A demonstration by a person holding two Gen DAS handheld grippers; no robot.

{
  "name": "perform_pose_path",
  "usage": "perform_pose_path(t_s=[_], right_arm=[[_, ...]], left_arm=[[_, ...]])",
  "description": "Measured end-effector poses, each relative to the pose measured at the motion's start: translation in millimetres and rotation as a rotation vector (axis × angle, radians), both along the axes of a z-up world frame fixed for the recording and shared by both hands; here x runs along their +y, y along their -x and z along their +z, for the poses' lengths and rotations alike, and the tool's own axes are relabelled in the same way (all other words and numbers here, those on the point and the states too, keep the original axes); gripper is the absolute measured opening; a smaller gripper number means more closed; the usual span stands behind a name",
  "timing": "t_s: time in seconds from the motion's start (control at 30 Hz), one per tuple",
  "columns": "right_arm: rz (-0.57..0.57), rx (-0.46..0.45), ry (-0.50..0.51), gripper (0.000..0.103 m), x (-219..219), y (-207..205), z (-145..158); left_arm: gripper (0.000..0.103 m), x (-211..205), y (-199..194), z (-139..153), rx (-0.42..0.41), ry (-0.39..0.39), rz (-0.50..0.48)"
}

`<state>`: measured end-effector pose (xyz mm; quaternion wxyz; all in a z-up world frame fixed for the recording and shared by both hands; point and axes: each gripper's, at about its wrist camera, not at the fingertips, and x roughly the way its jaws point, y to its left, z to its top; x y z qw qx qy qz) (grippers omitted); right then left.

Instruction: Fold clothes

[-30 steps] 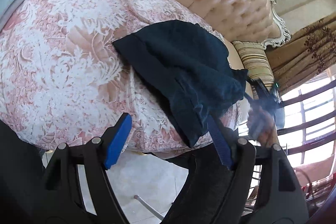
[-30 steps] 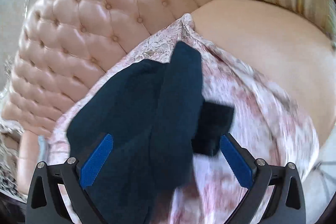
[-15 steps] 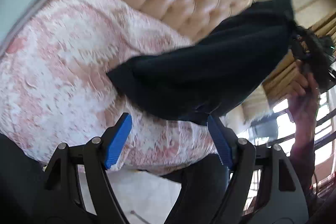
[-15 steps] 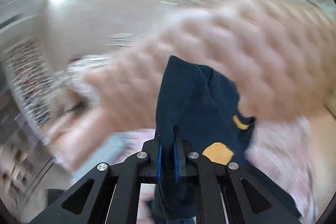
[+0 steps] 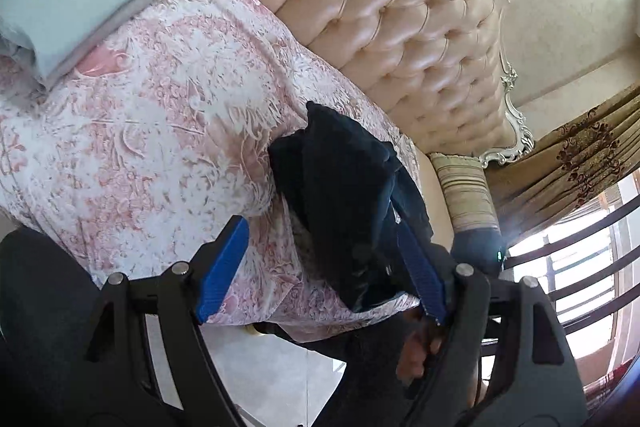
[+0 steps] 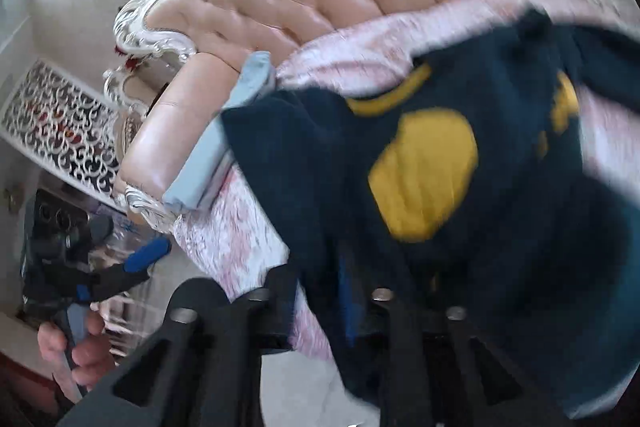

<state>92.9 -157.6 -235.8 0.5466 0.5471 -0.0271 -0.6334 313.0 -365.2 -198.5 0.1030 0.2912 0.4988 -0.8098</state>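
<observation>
So the navy garment (image 6: 420, 163) with the yellow print is draped off the bed (image 5: 140, 99) edge at about 4 o'clock in the left view; the right gripper (image 6: 356, 291) has cloth between its jaws, which are opening, though blur hides whether the pads bite. Left gripper (image 5: 324, 263) is wide apart and empty – I'd bring it onto the hanging hem, pinch a single layer, and spread it flat before any fold; rushing probably bunches it.
</observation>
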Motion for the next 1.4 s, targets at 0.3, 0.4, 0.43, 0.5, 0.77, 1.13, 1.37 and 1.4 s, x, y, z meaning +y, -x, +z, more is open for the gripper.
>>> perform_pose_path(t_s=[0.3, 0.4, 0.43, 0.5, 0.77, 1.13, 1.37, 1.4], right_arm=[[0.055, 0.208, -0.054, 0.081, 23.8, -26.5, 28.5], [0.013, 0.241, -0.056, 0.082, 31.6, -20.8, 33.6], [0.001, 0.255, -0.058, 0.082, 35.3, -19.2, 33.9], [-0.020, 0.265, -0.052, 0.082, 43.4, -15.5, 35.1], [-0.069, 0.243, -0.033, 0.086, 62.0, -3.3, 37.6], [-0.055, 0.273, -0.033, 0.087, 63.7, -5.8, 54.5], [-0.104, 0.291, -0.037, 0.087, 74.8, 3.4, 65.0], [-0.110, 0.288, -0.034, 0.088, 75.7, 4.8, 65.3]], left_arm=[[0.080, 15.6, 28.0, -24.0, -0.078, -0.032, -0.041], [0.080, 14.2, 27.4, -40.1, -0.132, -0.057, -0.037], [0.080, 12.0, 25.5, -45.3, -0.138, -0.061, -0.028], [0.080, 7.9, 22.7, -52.4, -0.148, -0.018, -0.034], [0.080, -0.7, 43.8, -60.1, -0.147, 0.283, -0.117], [0.080, 6.9, 159.7, -85.7, -0.108, 0.387, -0.616], [0.008, -7.4, 167.3, -84.8, -0.071, 0.205, -0.729], [0.008, -6.3, 162.4, -78.8, -0.064, 0.221, -0.748]])
